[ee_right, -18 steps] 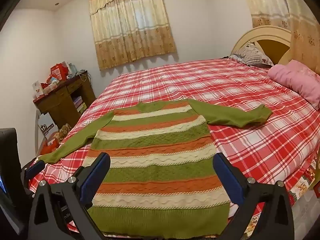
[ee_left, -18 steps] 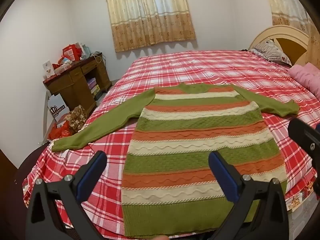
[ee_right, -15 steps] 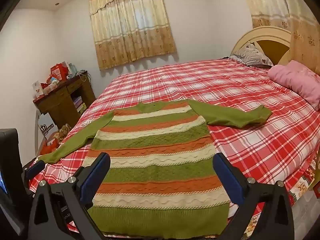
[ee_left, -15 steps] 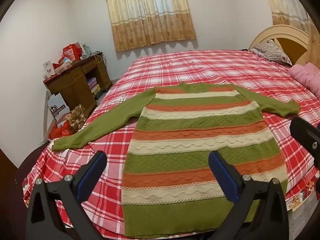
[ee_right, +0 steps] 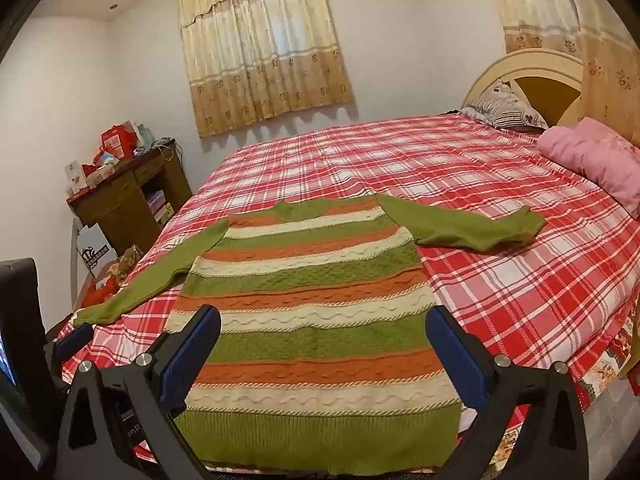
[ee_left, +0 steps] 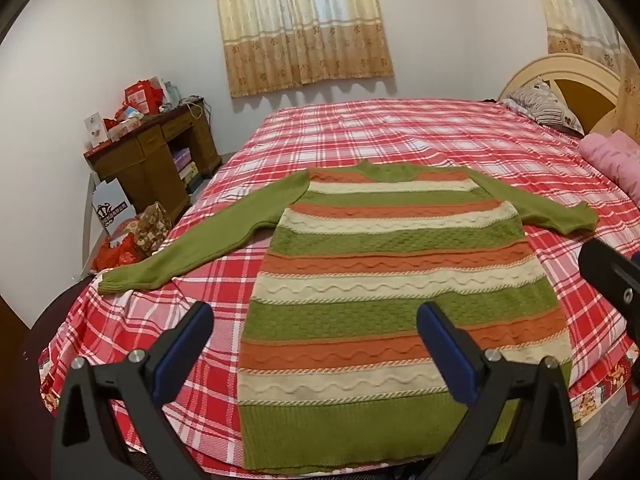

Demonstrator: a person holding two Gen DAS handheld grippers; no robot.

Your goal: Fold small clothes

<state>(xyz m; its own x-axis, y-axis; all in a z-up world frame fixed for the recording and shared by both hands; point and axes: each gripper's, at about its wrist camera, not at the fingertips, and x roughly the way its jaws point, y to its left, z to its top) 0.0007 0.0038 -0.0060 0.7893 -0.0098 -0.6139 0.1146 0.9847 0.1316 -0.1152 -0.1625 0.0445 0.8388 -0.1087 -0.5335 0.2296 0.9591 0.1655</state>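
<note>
- Starting on the far left: a wooden desk piled with red boxes stands well off to the left of the left gripper, beside the bed, so it's out of the way.
- The left sleeve lies stretched out flat ahead and to the left of that claw, with its cuff near the bed's corner. I'd say this is the first thing to grab: pinch near the cuff, not mid-sleeve, so the knit doesn't sag when you carry it across.
- The left claw's jaws are spread wide with nothing between them, hovering above the hem end of the sweater.
- The sweater itself is spread out flat on the plaid bedsheet, collar pointing away and hem closest to both claws. No fold made yet, far as I can tell.
- The right gripper is also gaping wide and empty, hanging over the hem.
- The right sleeve sits ahead and to the right of it, cuff end a bit bunched. Smooth that before folding in, or the lump stays in the stack.
- A pink pillow is far right, well clear of everything.
</note>
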